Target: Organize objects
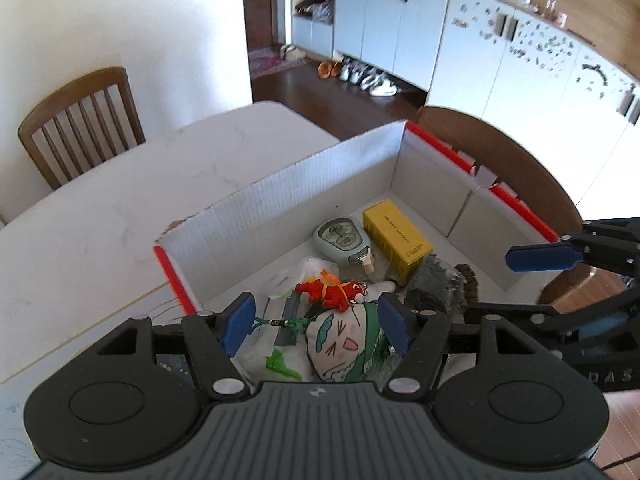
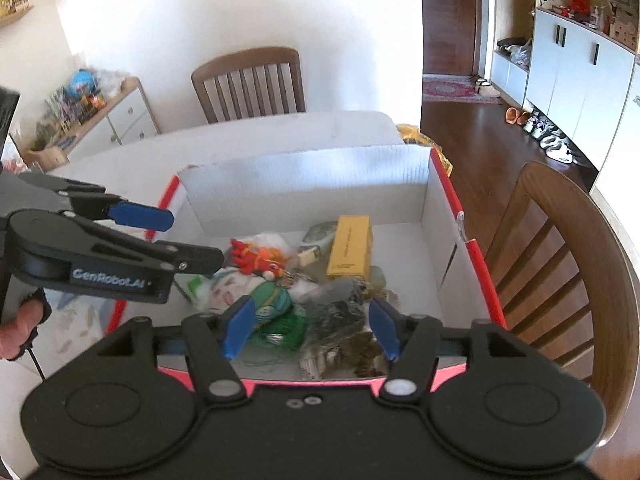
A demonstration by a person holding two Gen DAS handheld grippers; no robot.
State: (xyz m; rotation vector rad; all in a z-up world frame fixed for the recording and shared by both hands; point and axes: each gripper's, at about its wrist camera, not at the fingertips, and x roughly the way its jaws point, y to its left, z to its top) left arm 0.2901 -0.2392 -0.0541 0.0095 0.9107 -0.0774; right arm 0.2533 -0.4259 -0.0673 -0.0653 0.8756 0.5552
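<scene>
Left wrist: yellow box [image 1: 396, 236] lies flat, long axis pointing away; both hand-held grippers [image 1: 316, 326] spread, empty.

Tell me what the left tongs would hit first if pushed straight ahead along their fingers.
Probably the white-and-green cartoon-face pouch, lying between the open left tongs in the cardboard box, with the red toy just beyond. Depth is unclear; nothing is gripped.

Room, daylit: white wall [image 2: 224, 8], upper left; white tabletop [image 1: 100, 208]; slatted wooden chair [image 2: 250, 82] behind it, second wooden chair [image 2: 568, 264] at right; dark wood floor [image 2: 480, 148]; pale cabinets [image 1: 392, 32], upper right; brown door [image 2: 448, 12]; low drawer unit [image 2: 120, 120], left.
</scene>
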